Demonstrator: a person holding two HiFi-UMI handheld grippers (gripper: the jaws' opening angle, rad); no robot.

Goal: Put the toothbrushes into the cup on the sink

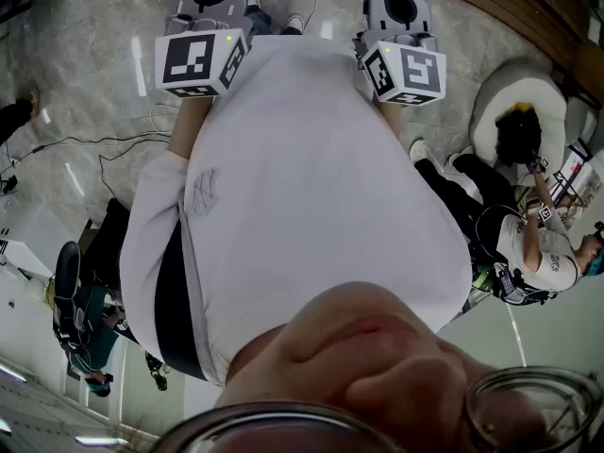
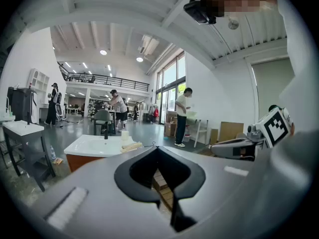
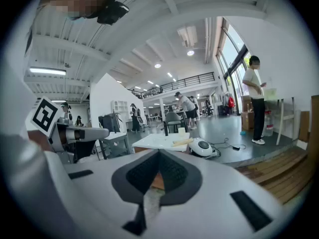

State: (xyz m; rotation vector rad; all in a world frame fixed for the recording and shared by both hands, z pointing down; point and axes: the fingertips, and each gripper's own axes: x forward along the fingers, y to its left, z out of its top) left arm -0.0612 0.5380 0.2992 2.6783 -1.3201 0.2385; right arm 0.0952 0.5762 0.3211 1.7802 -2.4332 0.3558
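Wide gray floor (image 2: pixel 65 139) of a big bright hall. Below the head camera, a white shirt (image 1: pixel 302 187) on the one holding both tools.

Far off across the floor, a white sink (image 2: pixel 94 146) on a brown cabinet (image 2: pixel 79 162). Well apart from both tools.

Left tongs (image 2: pixel 158 149) held up in the air, close to level, pointing toward the sink. Closed tip to tip, with nothing between them. Right tongs (image 3: pixel 159 153) just the same: closed, nothing gripped, aimed at the sink from a bit further right. Side by side in front of the shirt.

On the floor just right of the sink, a round white thing (image 3: pixel 202 147) with a cord.

At the back of the sink, a dark tap (image 2: pixel 105 132). Right of the tap, near the sink's back right corner, a small pale cup (image 2: pixel 124 134), standing upright.

Just in front of the cup, along the sink's right edge, the toothbrushes (image 2: pixel 130 146). Lying flat in a little pale bunch, not in the cup. Too small and far to count.
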